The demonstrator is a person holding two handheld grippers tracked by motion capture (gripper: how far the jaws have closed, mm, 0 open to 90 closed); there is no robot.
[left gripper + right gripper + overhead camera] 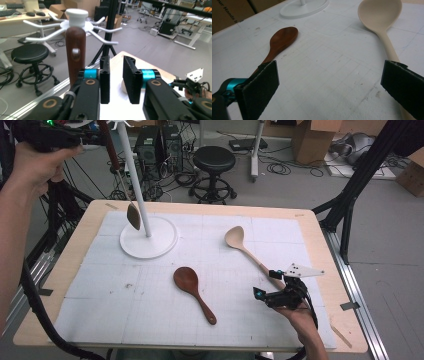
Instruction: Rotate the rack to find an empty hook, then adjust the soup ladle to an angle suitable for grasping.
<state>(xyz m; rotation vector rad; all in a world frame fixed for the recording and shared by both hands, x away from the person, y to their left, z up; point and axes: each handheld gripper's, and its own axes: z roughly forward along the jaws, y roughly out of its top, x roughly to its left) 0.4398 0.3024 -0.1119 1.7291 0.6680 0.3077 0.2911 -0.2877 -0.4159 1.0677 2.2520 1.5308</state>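
- On the table [320, 245], toward its far left corner: white rack [160, 242], round base flat on the mat, hooks fanned out at the top of the pole.
- Right of the rack, well apart from its base: pale spoon [235, 238], bowl toward the rack, handle running away to the near right.
- Nearer than the rack's base, between it and the table's front edge: brown spoon [186, 280], lying flat and untouched.
- Against the rack's pole: dark-handled spoon [133, 215], hanging bowl-down from a hook, already put up by the look of it.
- Level with the rack's top: left gripper [116, 77], jaws parted by a narrow gap, nothing between them, dark handle just outside one jaw.
- Far right of the rack, low over the mat: right gripper [266, 283], jaws spread wide, empty, with the pale spoon's handle by one jaw.
- Step in hand, judged: one spoon hung and let go, two more to hang.
- Next move, judged: close squarely on the pale handle, lift, then line the handle's end up with a free hook without knocking the hanging spoon.
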